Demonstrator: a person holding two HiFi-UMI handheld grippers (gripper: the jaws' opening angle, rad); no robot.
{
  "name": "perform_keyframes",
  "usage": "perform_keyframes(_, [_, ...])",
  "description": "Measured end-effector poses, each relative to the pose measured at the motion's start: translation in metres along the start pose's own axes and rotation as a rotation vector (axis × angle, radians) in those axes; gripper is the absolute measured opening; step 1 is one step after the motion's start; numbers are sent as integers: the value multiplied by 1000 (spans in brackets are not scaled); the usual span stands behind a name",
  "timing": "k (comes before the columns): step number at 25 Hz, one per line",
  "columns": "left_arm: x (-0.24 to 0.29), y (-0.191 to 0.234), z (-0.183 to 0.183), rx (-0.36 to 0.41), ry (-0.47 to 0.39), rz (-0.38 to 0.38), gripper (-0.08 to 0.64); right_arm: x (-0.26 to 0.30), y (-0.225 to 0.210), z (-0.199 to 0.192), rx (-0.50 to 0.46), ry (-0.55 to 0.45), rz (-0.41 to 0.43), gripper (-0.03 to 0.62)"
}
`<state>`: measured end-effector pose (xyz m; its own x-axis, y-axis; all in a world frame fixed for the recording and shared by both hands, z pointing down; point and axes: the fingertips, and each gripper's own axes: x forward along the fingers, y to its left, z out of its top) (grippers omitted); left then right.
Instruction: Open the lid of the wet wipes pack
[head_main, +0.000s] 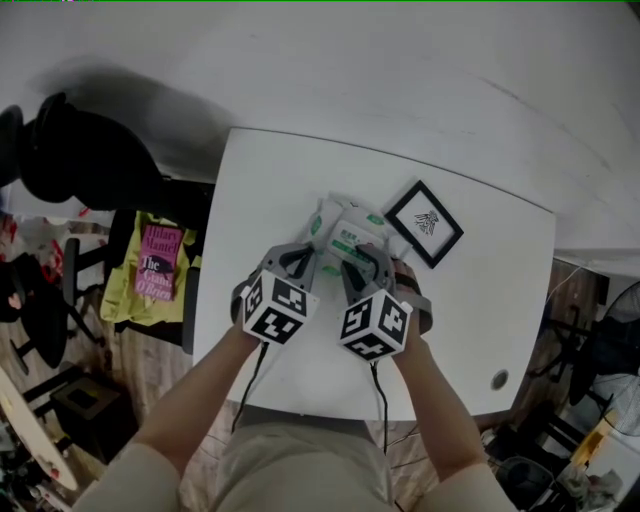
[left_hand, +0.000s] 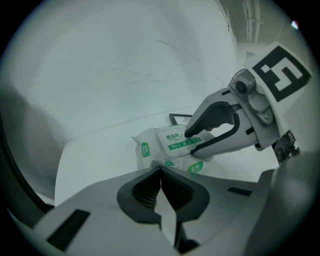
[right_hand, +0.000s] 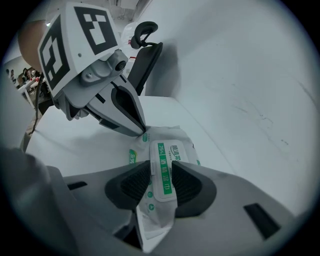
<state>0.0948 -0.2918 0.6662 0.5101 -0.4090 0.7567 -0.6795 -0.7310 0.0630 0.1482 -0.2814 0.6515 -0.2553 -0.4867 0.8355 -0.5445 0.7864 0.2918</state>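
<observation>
Currently left claw (left_hand: 161, 172) is closed on nothing, tip by the 8 o'clock corner of the wet wipes pack (head_main: 345, 235), which lies flat on the bench (head_main: 480, 300). Right claw (right_hand: 161, 170) sits at its 5 o'clock, jaws apart and straddling the lid (right_hand: 165, 155); I see no firm pinch. Risk: the pack isn't pinned, so a lid pull lifts it whole, or the pads catch soft film.

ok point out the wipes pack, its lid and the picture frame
wipes pack (left_hand: 145, 149): left gripper view, green logo on its wrapper
lid (right_hand: 163, 170): right gripper view, green strip down its middle
picture frame (head_main: 424, 223): head view, its white centre
</observation>
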Motion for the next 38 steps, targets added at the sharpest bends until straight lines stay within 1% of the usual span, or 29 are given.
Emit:
perform_keyframes(4, [2, 0, 1, -18, -14, -16, 21, 0, 3, 2, -50, -4, 5, 133])
perform_keyframes(9, [8, -1, -2, 6, 21, -21, 21, -9, 2, 8, -41, -36, -1, 64])
perform_keyframes(12, [10, -2, -3, 24, 18, -3, 21, -14, -2, 13, -28, -50, -7, 57])
perform_keyframes(13, [11, -2, -4, 30, 20, 3, 21, -19, -7, 17, -22, -67, -24, 52])
perform_keyframes(15, [12, -3, -7, 31, 28, 4, 21, -33, -28, 27, 11, -124, -85, 35])
perform_keyframes(16, [12, -4, -8, 24, 29, 1, 21, -39, -41, 31, 40, -144, -102, 32])
perform_keyframes(18, [11, -3, -9, 9, 27, -6, 21, -42, -61, 32, 86, -151, -93, 34])
perform_keyframes(21, [10, -2, -11, -7, 30, -11, 21, -31, -75, 28, 87, -140, -85, 34])
perform_keyframes(27, [11, -2, -10, -33, 24, -18, 21, -13, -98, 20, 125, -159, -108, 40])
perform_keyframes(29, [11, -2, -11, -43, 20, -22, 21, -6, -102, 17, 148, -166, -104, 41])
perform_keyframes(30, [11, -3, -11, -51, 18, -26, 21, -3, -104, 15, 176, -173, -97, 41])
perform_keyframes(33, [11, -2, -11, -80, 9, -50, 21, 11, -112, 8, 331, -190, -62, 41])
perform_keyframes(34, [10, -1, -11, -85, 7, -56, 21, 16, -114, 4, 359, -181, -55, 44])
perform_keyframes(38, [10, -1, -12, -88, 3, -56, 21, 35, -104, -15, 358, -111, -26, 45])
